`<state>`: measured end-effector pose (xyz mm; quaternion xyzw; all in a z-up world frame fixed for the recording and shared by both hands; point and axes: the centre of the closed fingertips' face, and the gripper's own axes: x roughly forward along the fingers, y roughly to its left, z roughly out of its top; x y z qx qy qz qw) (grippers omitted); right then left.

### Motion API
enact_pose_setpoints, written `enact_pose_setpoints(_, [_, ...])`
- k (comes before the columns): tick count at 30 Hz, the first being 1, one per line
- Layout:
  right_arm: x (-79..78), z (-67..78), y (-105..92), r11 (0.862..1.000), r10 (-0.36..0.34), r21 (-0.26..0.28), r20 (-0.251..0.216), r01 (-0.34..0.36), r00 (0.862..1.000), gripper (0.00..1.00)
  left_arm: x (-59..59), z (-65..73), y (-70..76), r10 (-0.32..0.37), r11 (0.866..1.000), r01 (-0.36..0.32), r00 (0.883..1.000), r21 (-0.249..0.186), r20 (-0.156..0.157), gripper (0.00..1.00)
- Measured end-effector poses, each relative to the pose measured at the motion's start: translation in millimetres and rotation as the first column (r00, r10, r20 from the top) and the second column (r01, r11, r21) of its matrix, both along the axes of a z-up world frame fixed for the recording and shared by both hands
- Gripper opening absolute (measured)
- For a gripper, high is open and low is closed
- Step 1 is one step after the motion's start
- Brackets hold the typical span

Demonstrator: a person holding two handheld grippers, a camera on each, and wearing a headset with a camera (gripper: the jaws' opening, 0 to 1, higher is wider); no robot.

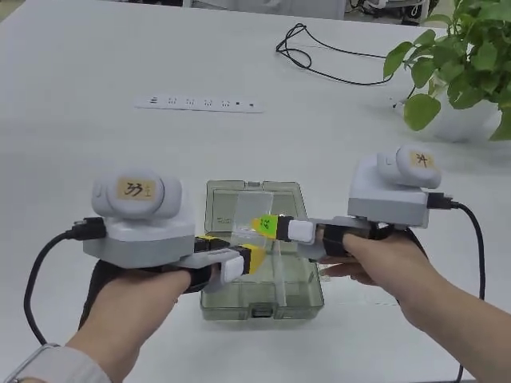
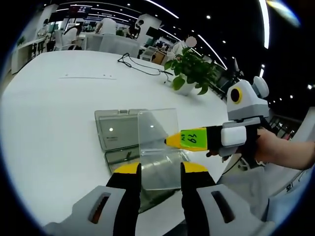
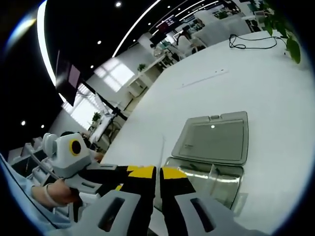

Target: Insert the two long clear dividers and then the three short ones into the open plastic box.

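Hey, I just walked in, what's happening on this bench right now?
A person works two handheld grippers over an open plastic box on a white table. The right gripper pinches a side edge of a clear divider, and the sheet's lower end sits between the jaws of the left gripper, so both hold it above the box. One long divider seems to stand inside; the held one is not yet seated.

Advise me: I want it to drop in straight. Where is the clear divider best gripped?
I'd pinch the clear divider across its flat faces near a side edge, from the side, as the right gripper does. It hangs upright above the open box, leaving its bottom edge free.
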<state>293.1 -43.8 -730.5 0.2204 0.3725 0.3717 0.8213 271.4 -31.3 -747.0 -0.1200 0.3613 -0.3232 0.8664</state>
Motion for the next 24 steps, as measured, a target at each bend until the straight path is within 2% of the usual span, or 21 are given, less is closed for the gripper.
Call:
enact_pose_setpoints(14, [-1.3,-0.6,2.3,0.999,0.018,-0.029,-0.017,-0.019,1.000,0.02,-2.1,-2.2,-1.1,0.024,0.999,-0.025,0.999,-0.036,-0.026,0.30])
enact_pose_setpoints(24, [-2.9,1.9,6.5,0.993,0.067,-0.099,0.003,-0.067,0.998,0.02,-5.6,-2.8,0.0,0.086,0.986,-0.096,0.993,-0.133,-0.077,0.29])
